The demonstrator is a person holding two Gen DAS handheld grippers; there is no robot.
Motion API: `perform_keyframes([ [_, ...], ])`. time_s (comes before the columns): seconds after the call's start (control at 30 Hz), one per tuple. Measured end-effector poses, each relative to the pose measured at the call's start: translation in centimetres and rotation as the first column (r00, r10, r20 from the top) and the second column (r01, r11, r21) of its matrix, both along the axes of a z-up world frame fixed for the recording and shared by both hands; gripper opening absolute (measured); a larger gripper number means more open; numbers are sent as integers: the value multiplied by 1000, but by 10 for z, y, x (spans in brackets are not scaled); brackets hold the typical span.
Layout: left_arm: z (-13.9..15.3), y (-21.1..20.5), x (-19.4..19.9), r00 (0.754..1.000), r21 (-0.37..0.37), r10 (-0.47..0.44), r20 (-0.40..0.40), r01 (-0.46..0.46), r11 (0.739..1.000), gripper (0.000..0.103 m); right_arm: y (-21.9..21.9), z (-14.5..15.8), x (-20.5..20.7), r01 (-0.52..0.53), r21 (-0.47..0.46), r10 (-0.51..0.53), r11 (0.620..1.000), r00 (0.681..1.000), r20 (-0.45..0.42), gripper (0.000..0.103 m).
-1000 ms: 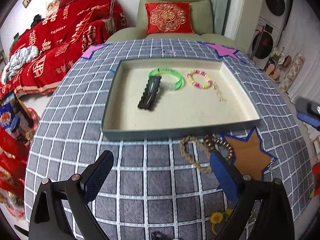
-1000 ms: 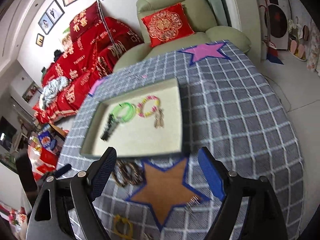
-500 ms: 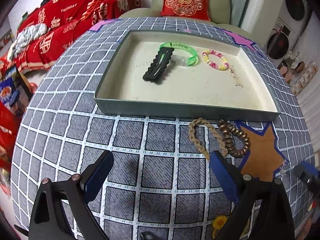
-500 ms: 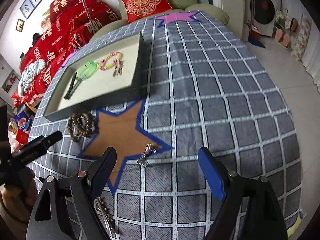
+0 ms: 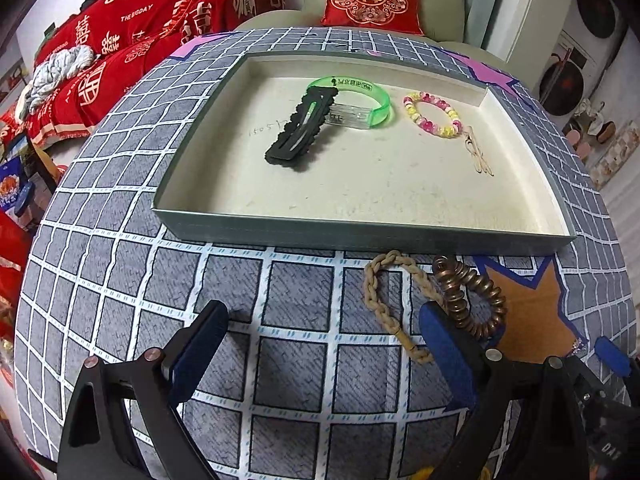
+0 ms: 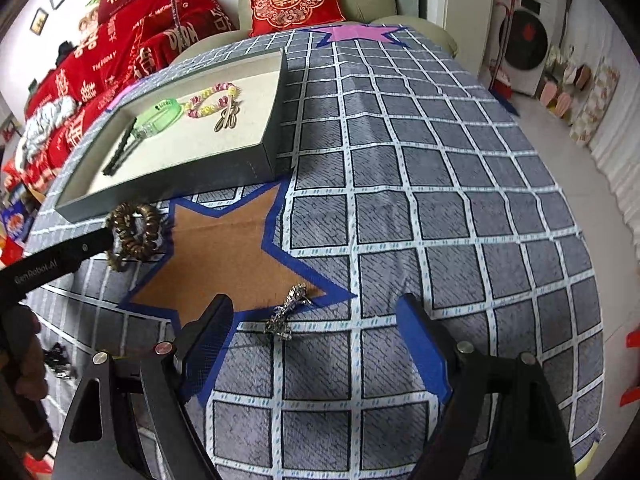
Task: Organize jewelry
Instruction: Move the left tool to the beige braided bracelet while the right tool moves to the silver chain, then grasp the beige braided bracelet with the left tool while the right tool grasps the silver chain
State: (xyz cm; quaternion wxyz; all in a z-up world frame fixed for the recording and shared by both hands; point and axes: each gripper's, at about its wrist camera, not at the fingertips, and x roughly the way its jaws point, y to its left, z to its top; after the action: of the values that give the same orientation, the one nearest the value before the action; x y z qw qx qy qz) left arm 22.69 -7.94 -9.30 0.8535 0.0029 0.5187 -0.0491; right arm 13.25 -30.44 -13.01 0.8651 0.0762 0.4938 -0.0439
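A grey tray (image 5: 360,236) holds a black hair clip (image 5: 300,132), a green bangle (image 5: 360,100), a beaded bracelet (image 5: 432,114) and a small gold clip (image 5: 478,156). In front of the tray, a braided rope bracelet (image 5: 384,304) and a bronze spiral hair tie (image 5: 476,300) lie on the checked cloth. My left gripper (image 5: 324,320) stands open low over the cloth, its right finger over those two. My right gripper (image 6: 316,314) is open around a silver sparkly piece (image 6: 288,312) at the edge of the brown star (image 6: 224,256); its pads do not touch it.
The tray (image 6: 264,152) sits left of the right gripper, with the spiral tie (image 6: 136,232) under the left gripper's finger (image 6: 60,256). A small dark item (image 6: 60,356) lies near the holding hand (image 6: 20,360). An armchair (image 5: 384,0) stands behind the table; the table's edge falls away at right.
Both grippers have come down closer to the cloth. The right view swung from the tray to the brown star and silver piece. The left one neared the braided bracelet. Jaws stayed open.
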Motion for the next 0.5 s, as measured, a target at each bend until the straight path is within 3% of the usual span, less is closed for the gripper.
perform_keyframes([
  [0.03,-1,-1,0,1000,6,-4,1,4,1000,89,2,0,0,-3,-13,3,1000,1000,1,86],
  [0.17,-2,-7,-2,1000,30,-27,7,27,999,81,13,-3,-2,-13,-95,14,995,1000,10,83],
  [0.3,1,-13,-5,997,36,-69,19,68,997,64,18,-2,-6,-40,-110,44,993,999,33,72],
  [0.37,2,-18,-7,995,37,-95,25,94,995,54,21,0,-6,-51,-109,55,993,998,38,53],
  [0.4,3,-20,-9,994,39,-108,30,106,994,43,22,1,-7,-55,-106,60,993,997,41,47],
  [0.47,4,-23,-11,990,37,-134,36,133,990,30,23,3,-7,-56,-107,60,993,997,43,25],
  [0.5,4,-24,-12,988,31,-148,37,147,989,19,24,3,-7,-57,-105,62,993,997,43,22],
])
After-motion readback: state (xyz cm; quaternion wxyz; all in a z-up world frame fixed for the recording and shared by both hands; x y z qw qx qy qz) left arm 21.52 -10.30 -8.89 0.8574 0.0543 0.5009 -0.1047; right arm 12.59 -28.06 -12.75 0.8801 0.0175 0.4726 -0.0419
